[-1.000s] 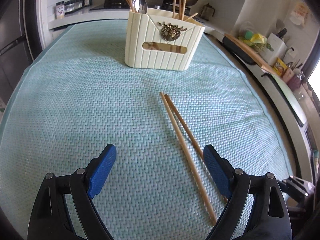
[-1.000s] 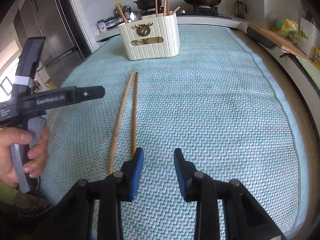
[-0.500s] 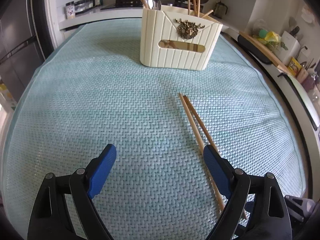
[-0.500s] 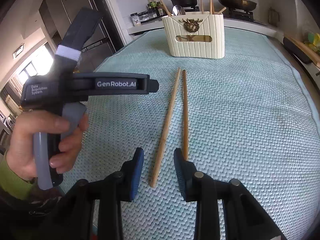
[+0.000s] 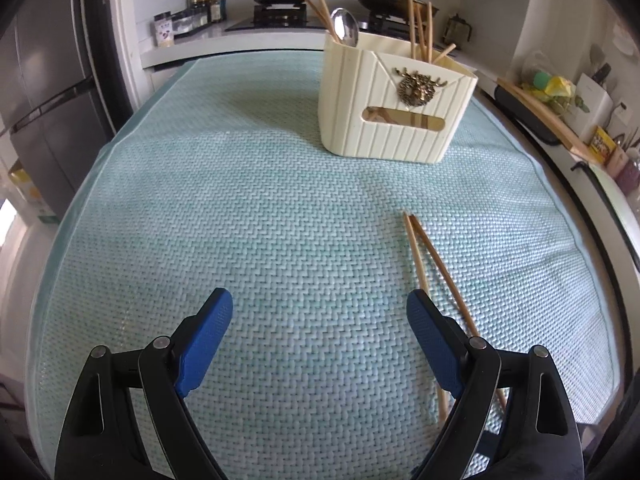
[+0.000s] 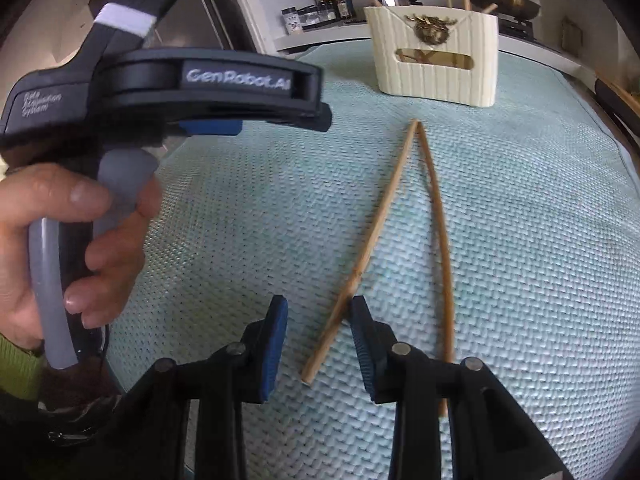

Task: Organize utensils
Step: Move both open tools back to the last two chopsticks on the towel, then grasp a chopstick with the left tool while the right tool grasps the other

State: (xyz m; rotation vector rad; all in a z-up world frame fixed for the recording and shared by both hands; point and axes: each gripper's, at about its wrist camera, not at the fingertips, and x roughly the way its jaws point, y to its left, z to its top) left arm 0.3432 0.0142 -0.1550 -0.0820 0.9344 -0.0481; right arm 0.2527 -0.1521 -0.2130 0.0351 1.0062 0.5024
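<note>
- Wooden chopsticks (image 6: 400,216) lie loose on the teal mat (image 6: 540,240), tips meeting toward the far cream holder (image 6: 436,56).
- Right gripper (image 6: 320,344) hangs partly parted, gripping nothing, one stick's near end between its pads.
- Left gripper (image 5: 320,344) is spread wide and empty.
- Best lower squarely, then pinch near the stick's end.

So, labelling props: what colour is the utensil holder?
Cream utensil holder, ribbed; clearest in left wrist view.

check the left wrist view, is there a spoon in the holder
Yes, a metal spoon stands bowl-up in the cream holder.
</note>
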